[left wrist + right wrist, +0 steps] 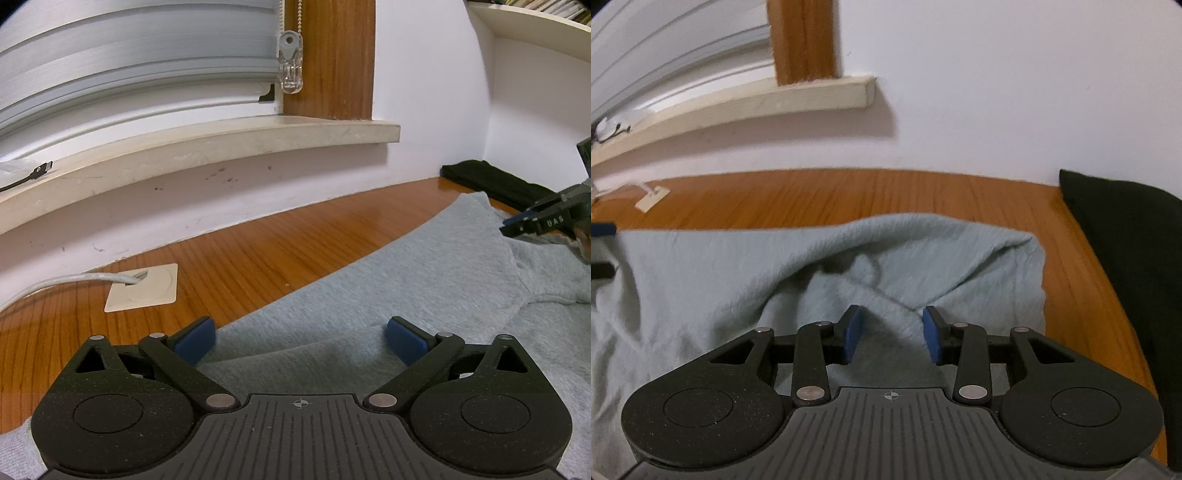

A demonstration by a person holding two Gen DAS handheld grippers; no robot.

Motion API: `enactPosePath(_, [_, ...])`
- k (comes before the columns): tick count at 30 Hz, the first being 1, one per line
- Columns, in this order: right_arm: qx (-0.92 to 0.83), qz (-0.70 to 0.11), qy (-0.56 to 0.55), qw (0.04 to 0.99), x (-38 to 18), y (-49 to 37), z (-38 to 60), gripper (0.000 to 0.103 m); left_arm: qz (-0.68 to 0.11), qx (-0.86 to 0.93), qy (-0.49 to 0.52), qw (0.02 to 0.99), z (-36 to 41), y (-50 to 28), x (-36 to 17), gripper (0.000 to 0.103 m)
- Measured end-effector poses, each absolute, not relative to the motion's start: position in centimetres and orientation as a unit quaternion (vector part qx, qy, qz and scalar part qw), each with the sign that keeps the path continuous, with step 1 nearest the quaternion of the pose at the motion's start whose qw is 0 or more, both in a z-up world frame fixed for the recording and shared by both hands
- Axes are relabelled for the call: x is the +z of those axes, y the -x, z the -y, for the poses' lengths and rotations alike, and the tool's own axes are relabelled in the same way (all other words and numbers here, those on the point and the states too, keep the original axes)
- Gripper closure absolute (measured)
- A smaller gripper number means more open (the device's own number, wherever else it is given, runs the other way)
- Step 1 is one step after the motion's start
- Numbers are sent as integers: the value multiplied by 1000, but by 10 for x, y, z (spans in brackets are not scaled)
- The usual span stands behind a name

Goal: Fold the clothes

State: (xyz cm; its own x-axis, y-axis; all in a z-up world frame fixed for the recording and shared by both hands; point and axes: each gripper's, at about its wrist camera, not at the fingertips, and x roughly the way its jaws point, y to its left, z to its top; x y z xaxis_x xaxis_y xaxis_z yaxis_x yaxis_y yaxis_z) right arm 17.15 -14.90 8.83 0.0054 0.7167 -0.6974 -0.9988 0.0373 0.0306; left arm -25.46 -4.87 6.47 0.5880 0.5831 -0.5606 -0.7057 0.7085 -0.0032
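Note:
A pale grey-blue fleecy garment (369, 295) lies spread on the wooden table (277, 251). My left gripper (301, 334) hovers open over its near-left edge, blue pads wide apart with nothing between them. In the right wrist view the garment (738, 266) is rumpled, and a raised fold of it fills the gap between the pads of my right gripper (892, 332), which is shut on that fold. From the left wrist view the right gripper (511, 229) shows at the far right edge, its fingers close together just above the cloth.
A folded black cloth (1126, 240) lies on the table to the right by the wall. A white cable plate (144, 288) with a cable sits at the left. A window sill (221, 147) runs along the wall behind, and a shelf is at the upper right.

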Motion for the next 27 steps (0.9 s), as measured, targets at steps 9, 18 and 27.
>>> enactPosePath(9, [656,-230,191,693,149,-166,223,99,-267,363,112,885,49,255,65,2])
enactPosePath(18, [640,-262,219,689,136,-165,241,68,-265,364,109,886,51,255,66,2])
enactPosePath(27, [595,-310,155,725,108,-210,158,65,-265,364,108,886,51,254,66,1])
